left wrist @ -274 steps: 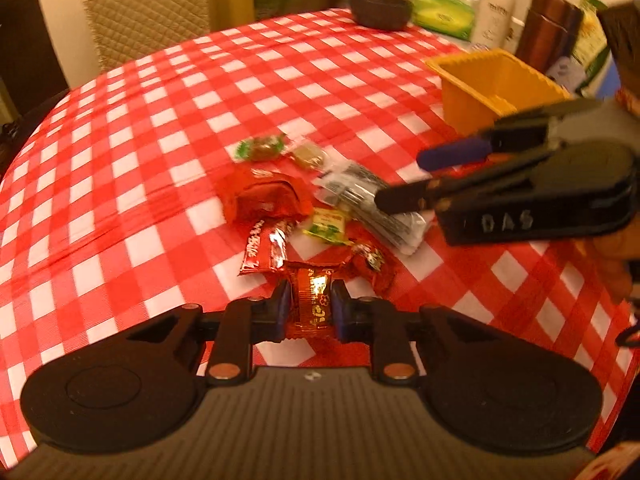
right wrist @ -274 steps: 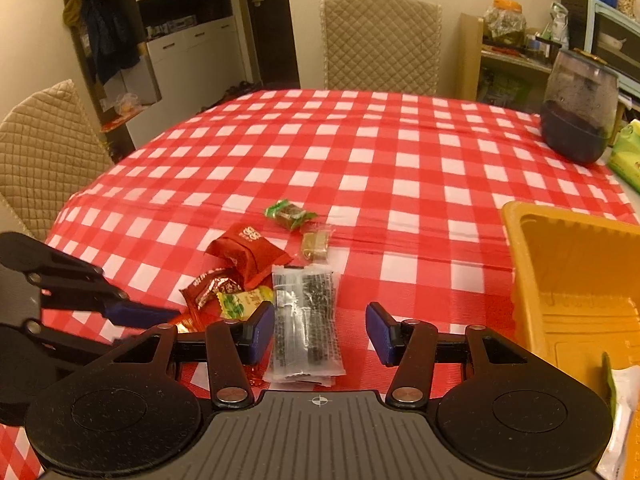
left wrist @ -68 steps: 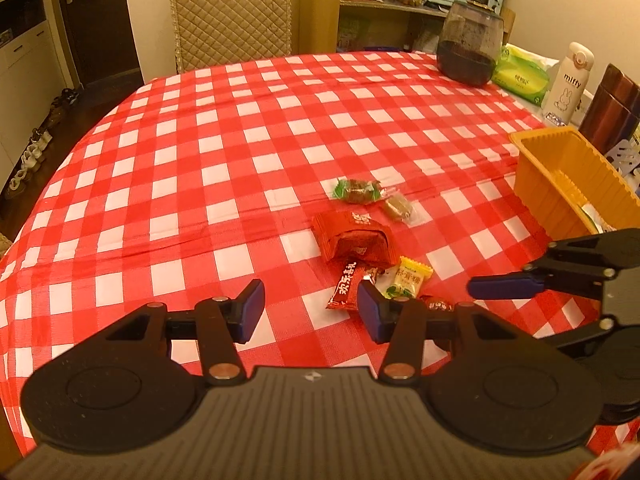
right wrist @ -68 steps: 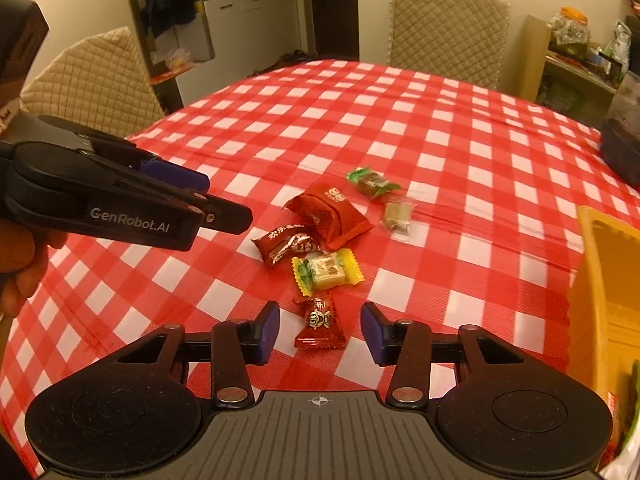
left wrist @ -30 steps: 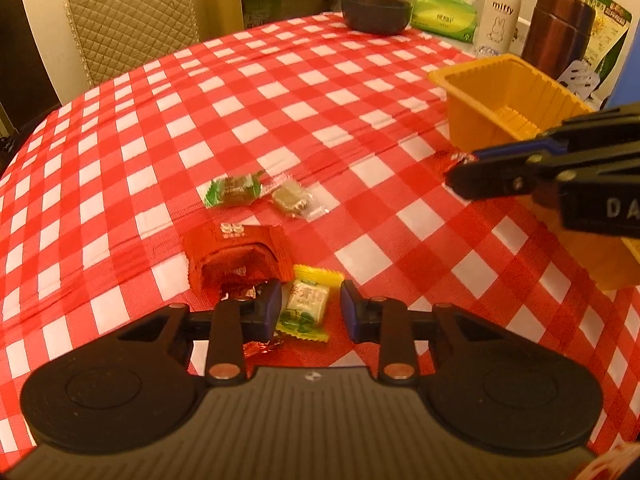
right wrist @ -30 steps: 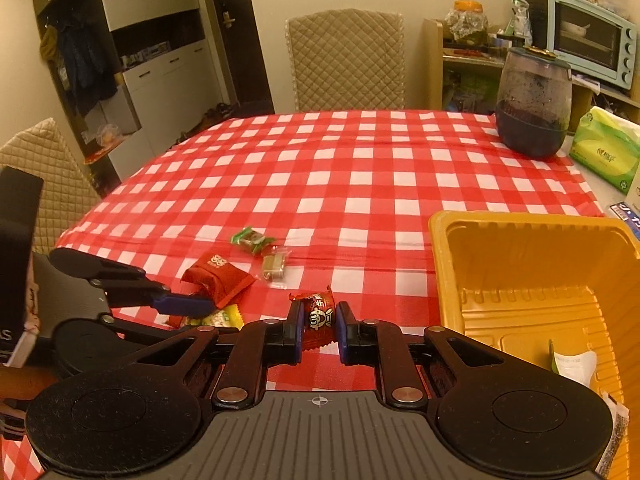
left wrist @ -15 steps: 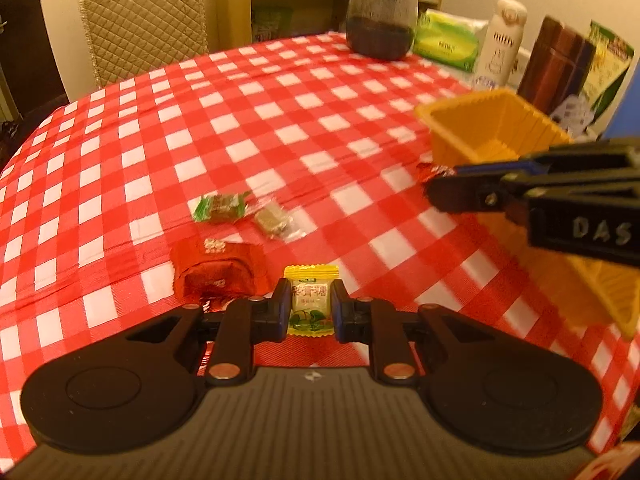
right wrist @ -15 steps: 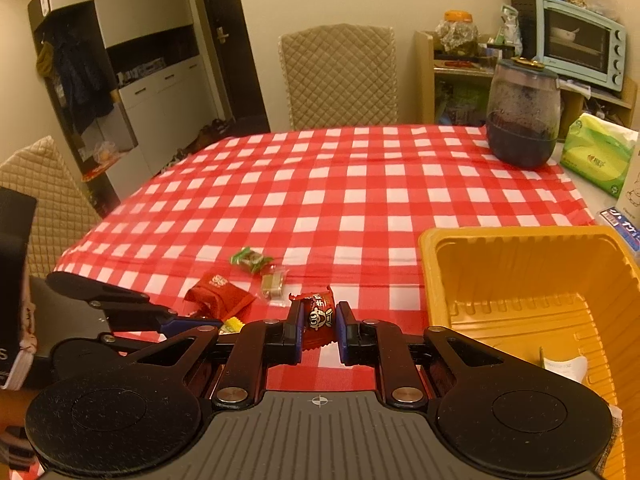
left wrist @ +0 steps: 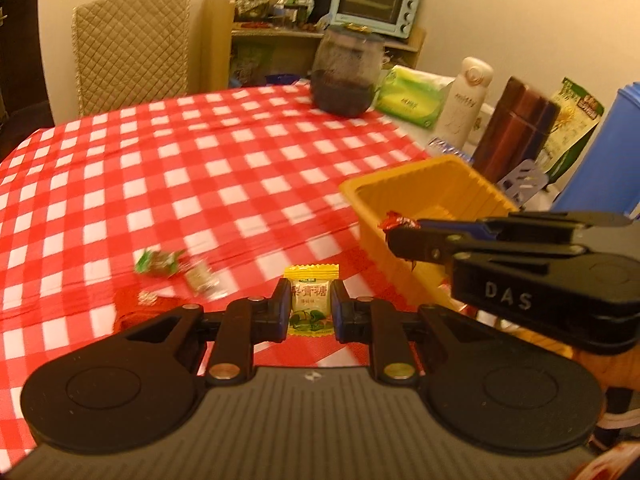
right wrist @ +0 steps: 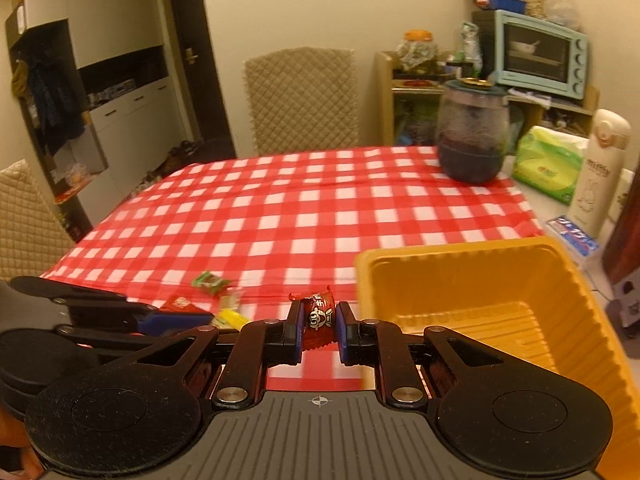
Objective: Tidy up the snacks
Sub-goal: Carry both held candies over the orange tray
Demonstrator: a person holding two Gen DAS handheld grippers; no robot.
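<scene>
Left wrist view: your left gripper point(left wrist: 307, 305) pinches a yellow-wrapped candy point(left wrist: 310, 300) above the desk; your right gripper point(right wrist: 318, 330) pinches a red-wrapped candy point(right wrist: 318, 317) beside the orange plastic bin point(right wrist: 472, 280). Release early and it misses.

Two wrist fisheyes close above the red-checked tablecloth point(left wrist: 200, 184), facing the far chair, both sharing the yellow plastic tub point(right wrist: 472, 292)
</scene>
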